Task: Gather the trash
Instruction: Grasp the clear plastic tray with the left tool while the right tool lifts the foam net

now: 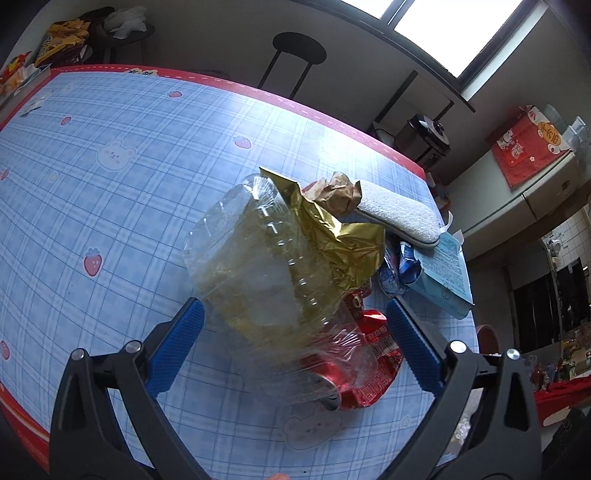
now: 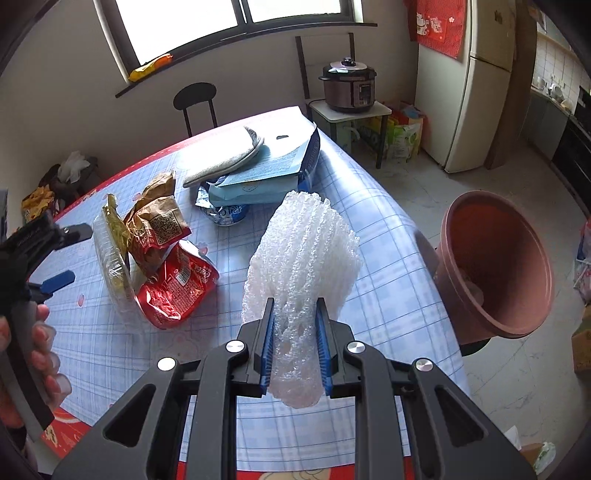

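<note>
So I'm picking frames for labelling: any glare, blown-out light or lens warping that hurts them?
Left wrist view: window blown out white, sheen on the tablecloth, clear plastic container hard to outline. Right wrist view: window also white, table edge bowed by the fisheye, foam netting sharp.

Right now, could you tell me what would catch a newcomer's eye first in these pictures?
Probably the white foam net, clamped in the right gripper above the blue checked tablecloth. Next, the heap of wrappers on the table: a clear plastic container between the left gripper's open jaws. A brown bucket waits beside the table's edge.
</note>
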Demonstrator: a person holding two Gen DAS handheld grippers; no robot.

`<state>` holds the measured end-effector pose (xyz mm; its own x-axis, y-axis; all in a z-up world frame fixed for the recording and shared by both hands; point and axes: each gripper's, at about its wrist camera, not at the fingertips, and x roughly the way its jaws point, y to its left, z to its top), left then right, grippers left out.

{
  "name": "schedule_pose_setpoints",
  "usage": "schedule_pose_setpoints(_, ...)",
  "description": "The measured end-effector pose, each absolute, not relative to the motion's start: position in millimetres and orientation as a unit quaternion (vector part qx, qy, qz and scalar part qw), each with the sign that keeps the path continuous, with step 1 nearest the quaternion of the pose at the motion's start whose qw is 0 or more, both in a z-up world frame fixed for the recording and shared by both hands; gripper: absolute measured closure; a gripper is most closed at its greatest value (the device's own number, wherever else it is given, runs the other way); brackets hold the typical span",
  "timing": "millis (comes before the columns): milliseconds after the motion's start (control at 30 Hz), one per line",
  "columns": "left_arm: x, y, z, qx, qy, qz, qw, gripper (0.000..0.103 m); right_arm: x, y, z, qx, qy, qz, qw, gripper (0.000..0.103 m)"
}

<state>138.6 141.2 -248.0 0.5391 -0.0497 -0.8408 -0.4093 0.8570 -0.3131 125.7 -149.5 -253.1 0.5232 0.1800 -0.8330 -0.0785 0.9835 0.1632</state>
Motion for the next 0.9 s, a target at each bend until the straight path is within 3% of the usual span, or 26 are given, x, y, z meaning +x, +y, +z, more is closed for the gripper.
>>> schedule_pose_setpoints(333, 164.2, 78.8, -276.1, -0.092, 0.492, 0.217, 0.838, 0.006, 132.5, -183.2, -257.6, 0.068, 0.489, 0.085, 0.865, 0.083)
schedule_pose_setpoints(500, 150.0, 79.0, -282.3, -0.072, 0.492, 0.221, 0.839, 0.007, 134.3, -185.0, -252.0, 0.066, 0.491, 0.091, 0.864, 0.083)
schedule_pose_setpoints(667, 123.7, 107.2, -271.7, -0.116, 0.487, 0.195, 0.843, 0.045, 137.1, -181.5, -238.2, 0.055, 0.477, 0.100, 0.872, 0.083)
schedule_pose_setpoints(800, 91.1, 140.4, -261.1, -0.163, 0.476, 0.191, 0.843, 0.057, 140.1, -172.0, -230.3, 0.057, 0.470, 0.112, 0.874, 0.083)
schedule_pose_setpoints(900, 66.4, 171.2, -259.6, -0.195, 0.476, 0.196, 0.835, 0.071, 141.3, -159.4, -226.9, 0.053, 0.468, 0.126, 0.873, 0.083)
